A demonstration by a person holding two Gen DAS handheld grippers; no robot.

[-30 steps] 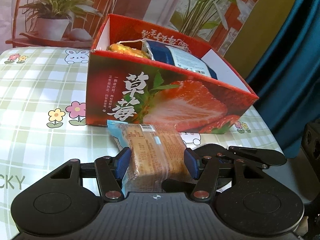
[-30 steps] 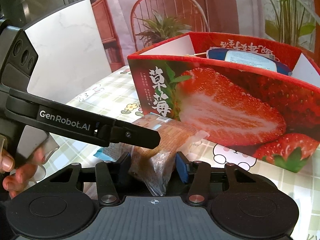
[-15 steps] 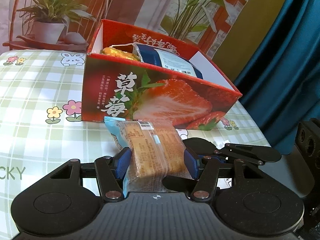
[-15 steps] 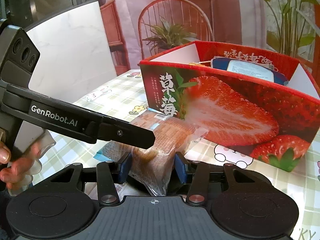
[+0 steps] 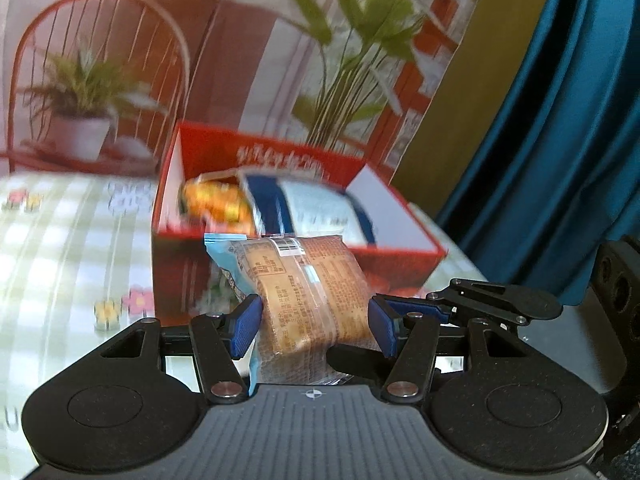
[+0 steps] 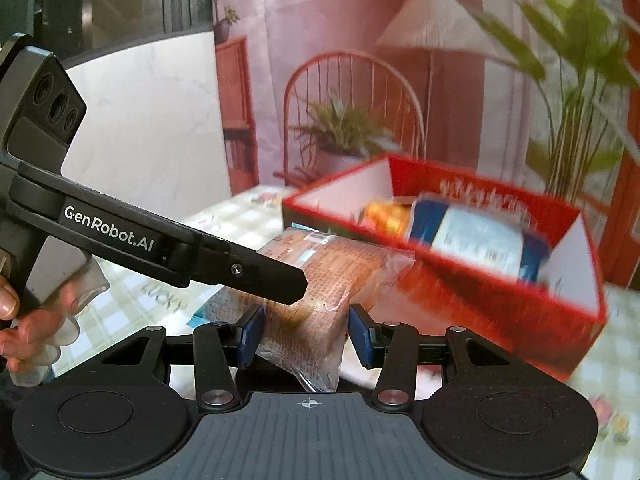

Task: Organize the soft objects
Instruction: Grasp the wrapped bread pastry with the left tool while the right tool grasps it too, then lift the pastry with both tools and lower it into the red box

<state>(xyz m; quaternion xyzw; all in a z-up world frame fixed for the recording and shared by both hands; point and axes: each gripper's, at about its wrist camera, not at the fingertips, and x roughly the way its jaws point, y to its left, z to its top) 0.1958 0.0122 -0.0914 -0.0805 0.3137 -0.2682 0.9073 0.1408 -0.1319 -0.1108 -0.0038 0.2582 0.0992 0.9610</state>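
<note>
A wrapped brown bread packet point(image 5: 312, 280) hangs in the air just in front of the red strawberry box point(image 5: 180, 272). My left gripper point(image 5: 314, 322) is shut on it, blue pads pressing both sides. My right gripper point(image 6: 306, 334) is shut on the same bread packet point(image 6: 328, 280) from another side. The left gripper's black finger point(image 6: 240, 268) crosses over the packet in the right wrist view. The box point(image 6: 480, 312) is open on top and holds a blue-and-white packet point(image 6: 472, 236) and an orange packet point(image 6: 384, 212).
The table wears a green checked cloth with flowers point(image 5: 60, 240). A blue curtain point(image 5: 560, 120) hangs to the right of the box. A potted plant point(image 5: 80, 120) and a red wire chair back stand behind the table. A hand point(image 6: 24, 320) holds the left gripper's handle.
Both grippers have risen together with the bread packet, lifting it off the table to about the height of the box rim. The box interior shows more from above.
</note>
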